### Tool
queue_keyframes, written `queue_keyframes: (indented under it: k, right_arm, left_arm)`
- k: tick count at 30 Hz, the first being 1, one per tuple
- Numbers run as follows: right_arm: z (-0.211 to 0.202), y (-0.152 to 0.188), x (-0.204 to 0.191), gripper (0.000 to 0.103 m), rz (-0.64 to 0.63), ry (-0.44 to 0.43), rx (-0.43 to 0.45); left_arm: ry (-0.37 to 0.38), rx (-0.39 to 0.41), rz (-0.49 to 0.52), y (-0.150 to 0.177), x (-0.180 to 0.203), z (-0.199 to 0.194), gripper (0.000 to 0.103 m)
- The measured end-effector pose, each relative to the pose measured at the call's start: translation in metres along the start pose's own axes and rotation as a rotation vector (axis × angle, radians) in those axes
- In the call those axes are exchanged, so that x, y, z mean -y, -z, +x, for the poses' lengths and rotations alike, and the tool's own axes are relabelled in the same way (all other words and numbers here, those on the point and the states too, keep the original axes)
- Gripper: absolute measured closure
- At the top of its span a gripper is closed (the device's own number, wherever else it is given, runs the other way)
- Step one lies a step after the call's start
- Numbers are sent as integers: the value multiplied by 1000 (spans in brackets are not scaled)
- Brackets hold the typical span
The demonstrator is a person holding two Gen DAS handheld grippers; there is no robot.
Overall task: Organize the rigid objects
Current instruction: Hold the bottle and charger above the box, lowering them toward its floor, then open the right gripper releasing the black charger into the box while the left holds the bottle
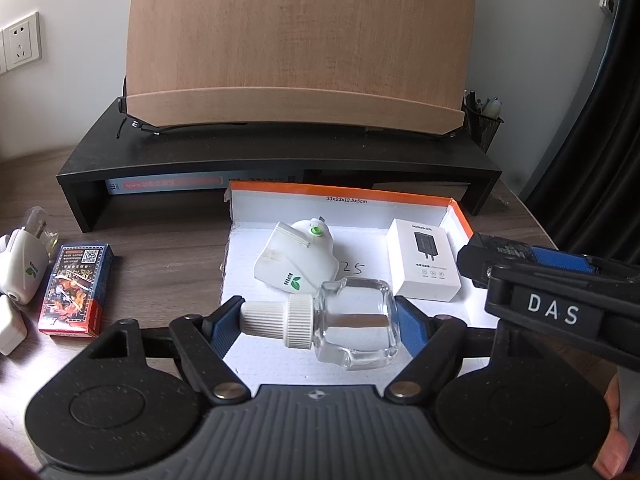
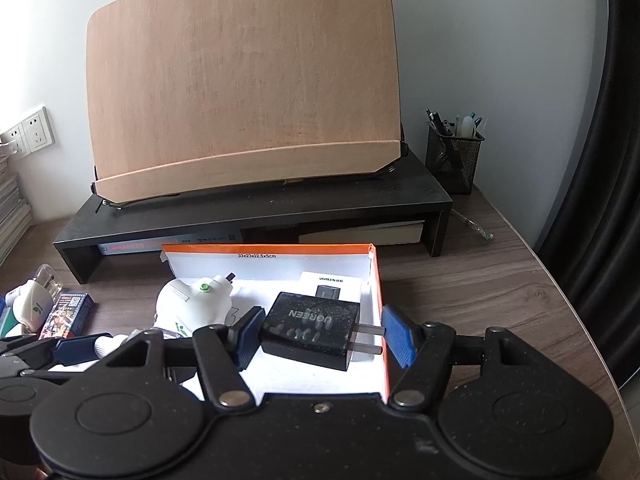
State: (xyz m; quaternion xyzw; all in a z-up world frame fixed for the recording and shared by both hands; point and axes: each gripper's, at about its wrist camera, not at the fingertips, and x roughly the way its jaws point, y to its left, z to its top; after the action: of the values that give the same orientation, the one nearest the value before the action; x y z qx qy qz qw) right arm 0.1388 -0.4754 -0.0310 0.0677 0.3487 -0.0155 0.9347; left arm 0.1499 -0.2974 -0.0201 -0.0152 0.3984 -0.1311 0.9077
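Both loads carried over the orange-edged box [image 1: 456, 210] — the landmark for everything here, and, judging by the task, the collecting place for the loose hard items.

Left gripper [image 1: 320, 318]: jaws spread fairly wide, blue pads closed end to end on a clear glass bottle [image 1: 354, 322] with a ribbed white cap [image 1: 280, 316], held on its side over the box's near edge. Gripped lengthwise, probably so the smooth glass cannot slip sideways.

Right gripper [image 2: 320, 338]: jaws about half open, clamped on a black charger [image 2: 310, 330] — one pad on the body, the other against the tips of its two prongs — hanging over the box's right half. "UGREEN" readable on its top face.

Already lying inside the box: a white plug-in device [image 1: 296, 258] with a green button and leaf logo at the left, a white UGREEN carton [image 1: 426, 260] at the right. "33x23x12.5x5cm" printed on the box's far wall; a handwritten "25" on its floor.

Left of the box, well apart on the desk [image 1: 168, 256]: a card pack [image 1: 74, 290] with a QR code, and a second white plug-in device [image 1: 22, 272] bearing the same leaf logo. Apparently not yet sorted.
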Motion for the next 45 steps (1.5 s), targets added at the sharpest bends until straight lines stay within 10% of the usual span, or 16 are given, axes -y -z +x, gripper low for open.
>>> queue_keyframes:
  k: [45]
  right_arm:
    - [0, -4, 12, 24, 6, -28, 19]
  left_arm:
    - [30, -35, 2, 1, 9, 26, 23]
